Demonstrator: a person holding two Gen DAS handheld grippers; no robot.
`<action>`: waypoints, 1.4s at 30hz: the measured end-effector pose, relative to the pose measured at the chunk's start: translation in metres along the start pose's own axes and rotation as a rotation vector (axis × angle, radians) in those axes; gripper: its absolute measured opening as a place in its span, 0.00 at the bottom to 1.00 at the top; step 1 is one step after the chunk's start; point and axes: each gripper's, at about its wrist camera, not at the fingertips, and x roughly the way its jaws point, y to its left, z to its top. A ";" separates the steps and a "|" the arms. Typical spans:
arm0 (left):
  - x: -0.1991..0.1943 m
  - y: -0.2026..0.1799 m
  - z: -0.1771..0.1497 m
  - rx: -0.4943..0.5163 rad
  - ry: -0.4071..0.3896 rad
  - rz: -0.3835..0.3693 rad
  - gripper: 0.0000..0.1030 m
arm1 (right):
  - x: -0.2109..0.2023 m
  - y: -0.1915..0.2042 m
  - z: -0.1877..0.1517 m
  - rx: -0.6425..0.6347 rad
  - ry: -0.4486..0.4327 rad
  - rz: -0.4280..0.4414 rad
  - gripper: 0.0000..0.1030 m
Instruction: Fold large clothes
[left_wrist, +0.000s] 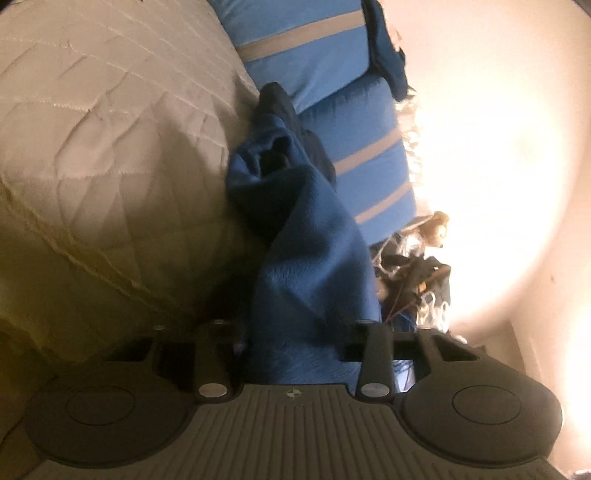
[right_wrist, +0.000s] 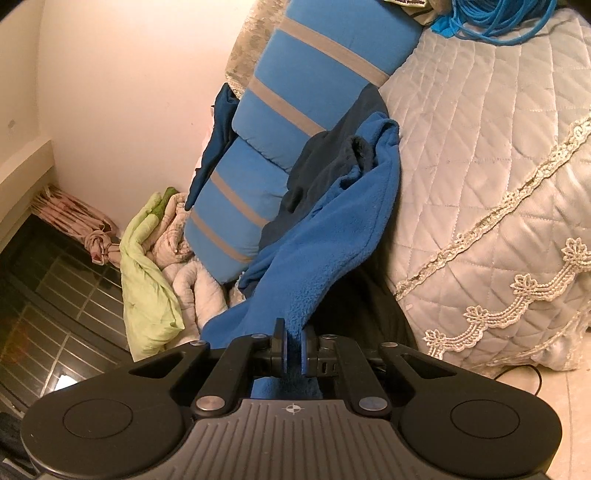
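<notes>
Closest to you, your right gripper (right_wrist: 293, 349) was clenched on a fold of the blue fleece (right_wrist: 332, 236), its two pads pressed flat against the cloth with the nap bunched between them. From that pinch the fleece ran away from you as one long band, up and slightly to the right, along the gap between the quilted bed (right_wrist: 480, 177) and the blue striped cushions (right_wrist: 295, 99). Its far end lay crumpled against a darker blue garment (right_wrist: 317, 158) at the foot of the cushions.

Your left gripper (left_wrist: 295, 332) had the same fleece (left_wrist: 306, 236) lying between its fingers, but the pads were hidden under the cloth, so you could not tell from that view whether it was gripping or merely resting around it. There too the cloth stretched straight ahead, the bed (left_wrist: 92, 129) on one side and the cushions (left_wrist: 332, 74) on the other.

So the garment's long axis pointed away from both hands, toward the cushions. Both hands sat at the near end, and only the right had a sure hold. The coming move likely turned on drawing that length back toward you and spreading it on the bed before any fold.
</notes>
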 end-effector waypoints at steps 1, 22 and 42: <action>-0.003 -0.004 -0.003 0.006 -0.003 0.009 0.21 | -0.001 0.002 0.001 -0.002 -0.004 -0.001 0.08; -0.050 -0.130 -0.004 0.152 -0.314 -0.020 0.14 | -0.028 0.086 0.061 -0.102 -0.240 0.054 0.08; -0.042 -0.154 0.022 0.224 -0.379 0.058 0.14 | -0.016 0.102 0.087 -0.127 -0.312 0.077 0.07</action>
